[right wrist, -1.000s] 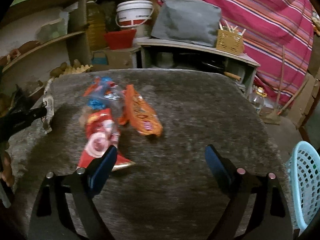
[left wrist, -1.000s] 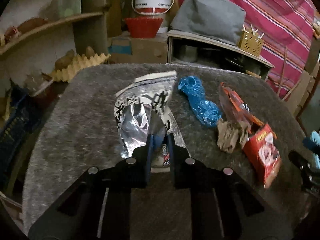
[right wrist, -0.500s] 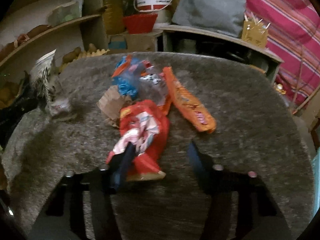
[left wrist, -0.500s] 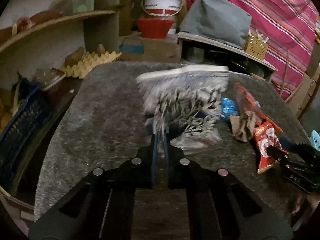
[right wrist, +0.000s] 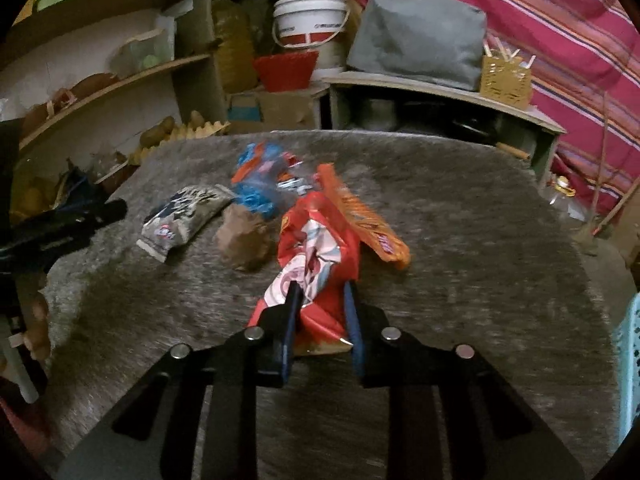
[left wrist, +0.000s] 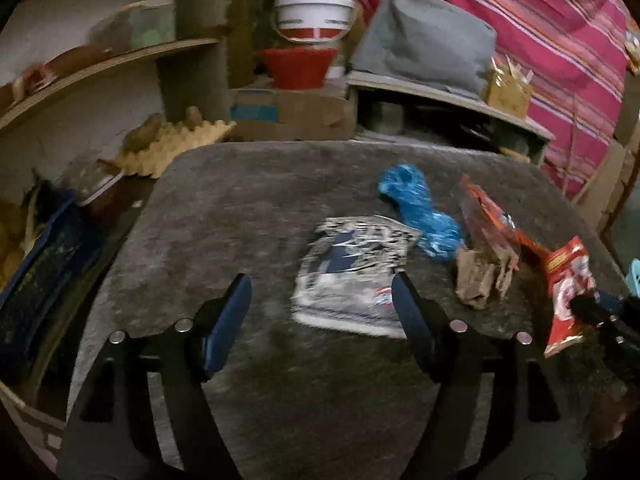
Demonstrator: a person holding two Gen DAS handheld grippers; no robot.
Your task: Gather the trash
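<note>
On the grey carpeted table (left wrist: 224, 216) lies a silver-and-black foil bag (left wrist: 352, 276), just ahead of my open, empty left gripper (left wrist: 320, 304). Right of it lie a blue plastic bag (left wrist: 420, 208), a brown paper wad (left wrist: 480, 280) and an orange wrapper (left wrist: 488, 216). My right gripper (right wrist: 320, 304) is shut on the red snack bag (right wrist: 316, 252), which also shows in the left wrist view (left wrist: 568, 292). In the right wrist view the foil bag (right wrist: 184, 216), paper wad (right wrist: 244, 240), blue bag (right wrist: 256, 196) and orange wrapper (right wrist: 364, 220) lie around it.
A light blue basket (right wrist: 628, 360) stands off the table's right edge. Behind the table are shelves (left wrist: 120, 60), an egg tray (left wrist: 176, 148), a cardboard box (left wrist: 288, 116), a red bowl (left wrist: 300, 66) and a white bucket (left wrist: 316, 16). A dark blue crate (left wrist: 44, 264) sits at left.
My left gripper lifted the foil bag, then opened and let it drop onto the table. My right gripper moved in from open and closed on the red snack bag.
</note>
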